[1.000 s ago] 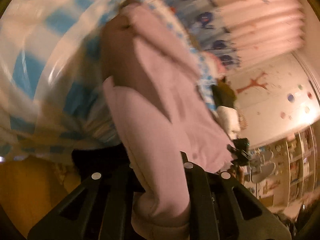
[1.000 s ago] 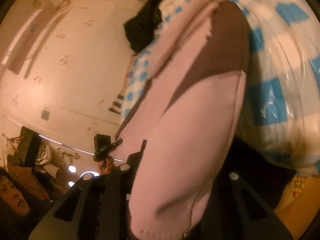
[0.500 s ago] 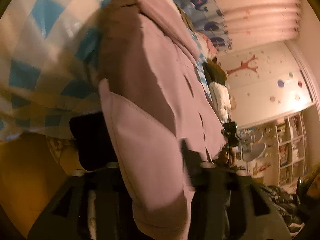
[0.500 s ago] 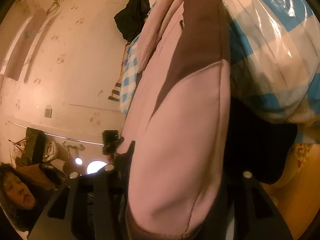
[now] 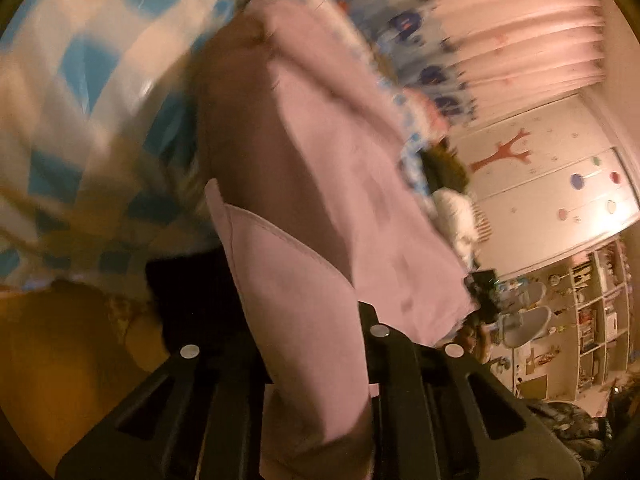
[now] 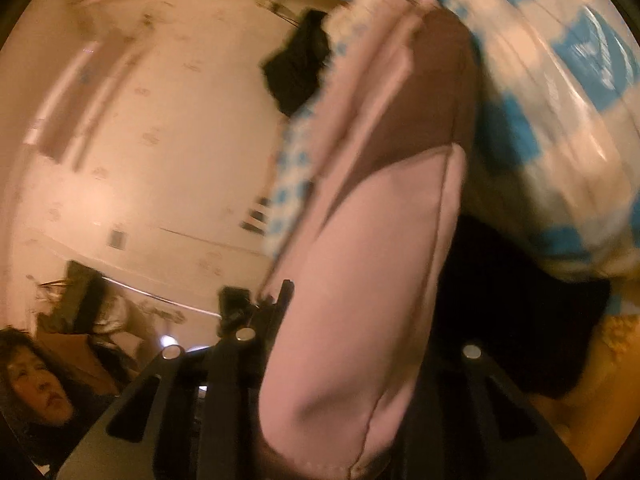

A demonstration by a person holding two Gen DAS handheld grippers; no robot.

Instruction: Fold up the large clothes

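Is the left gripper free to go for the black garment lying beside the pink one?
Probably not: the left gripper is shut on the pink garment, which also drapes partly across the black garment.

1. The garment (image 5: pixel 320 208) runs from between the left gripper's (image 5: pixel 316 364) fingers up and away, over the bed (image 5: pixel 80 92).
2. In the right wrist view the garment (image 6: pixel 360 280) likewise runs up from between the right gripper's (image 6: pixel 352 360) fingers.
3. The bed lies left of the garment in the left wrist view, right of it in the right one.
4. A dark cloth (image 6: pixel 520 312) lies under the bed's near edge, beside the garment.
5. Shelves (image 5: pixel 596 312) stand far right; a curtain (image 5: pixel 532 32) hangs behind the bed.
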